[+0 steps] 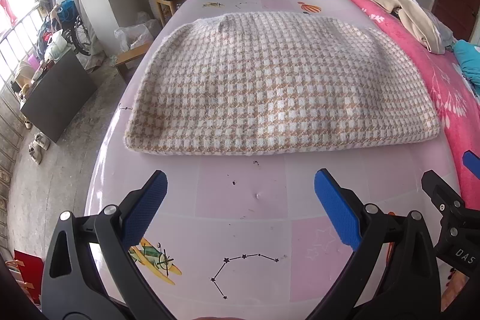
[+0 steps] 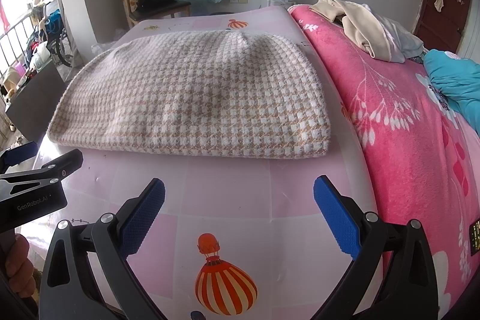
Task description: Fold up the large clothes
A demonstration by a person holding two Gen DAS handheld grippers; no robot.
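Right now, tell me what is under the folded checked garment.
The checked garment lies on a pink patterned mat, which shows all around it. A hot-air balloon print peeks out behind its far edge. Whatever is printed or lying beneath the cloth is covered.

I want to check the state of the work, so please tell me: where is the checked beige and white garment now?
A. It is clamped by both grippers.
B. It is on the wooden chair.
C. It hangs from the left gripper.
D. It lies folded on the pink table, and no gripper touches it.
D: the checked garment lies folded flat on the pink table, while the left gripper and right gripper are open and short of it.
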